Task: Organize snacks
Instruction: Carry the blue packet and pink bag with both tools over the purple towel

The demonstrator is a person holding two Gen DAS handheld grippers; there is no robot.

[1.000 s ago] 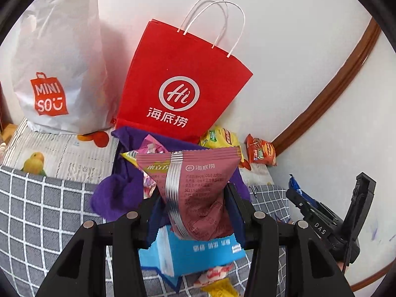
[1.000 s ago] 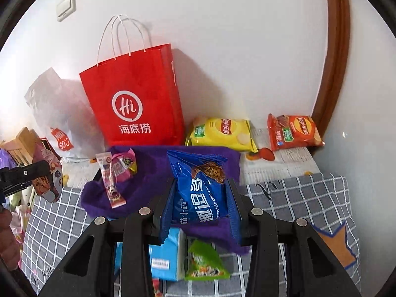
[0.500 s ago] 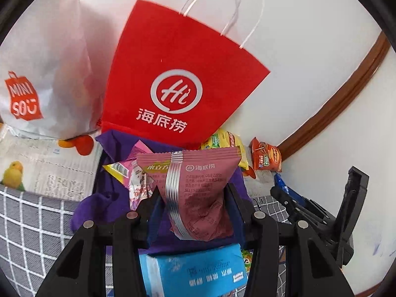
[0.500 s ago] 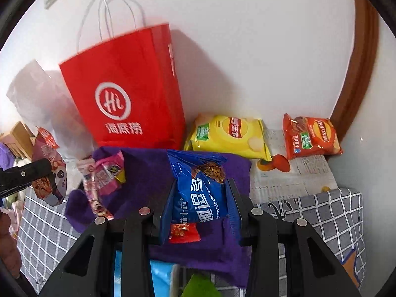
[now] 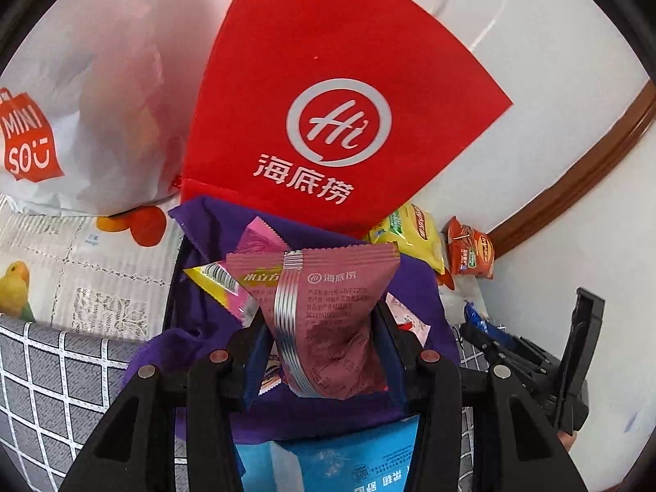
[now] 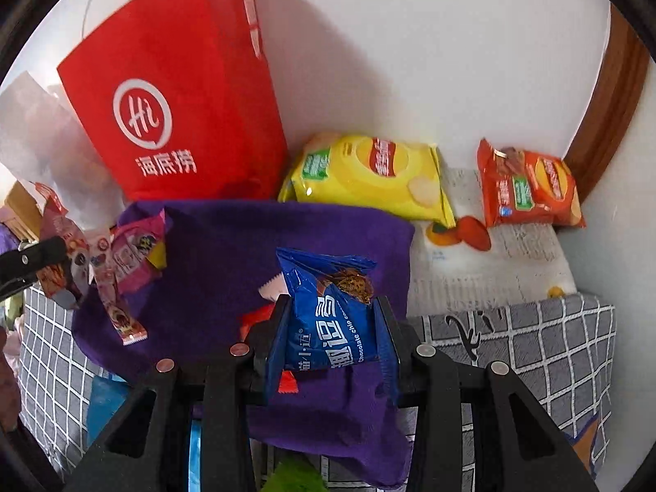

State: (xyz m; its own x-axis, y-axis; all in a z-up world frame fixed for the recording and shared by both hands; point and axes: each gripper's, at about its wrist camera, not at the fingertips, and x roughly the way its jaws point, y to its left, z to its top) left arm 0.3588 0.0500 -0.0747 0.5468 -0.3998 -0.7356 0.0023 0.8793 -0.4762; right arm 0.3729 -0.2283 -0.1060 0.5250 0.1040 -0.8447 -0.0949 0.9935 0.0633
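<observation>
We see our left hand-held gripper (image 5: pixel 324 328) pinching a pink snack packet (image 5: pixel 324 311), and our right hand-held gripper (image 6: pixel 332 320) pinching a blue cookie bag (image 6: pixel 328 311), both above the purple cloth (image 6: pixel 246 254).

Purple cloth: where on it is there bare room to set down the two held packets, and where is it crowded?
The purple cloth is bare across its middle and back, between the pink packets on its left and its right edge near the yellow chip bag. It is crowded along that left side and just by the blue cookie packet in the right gripper.
</observation>
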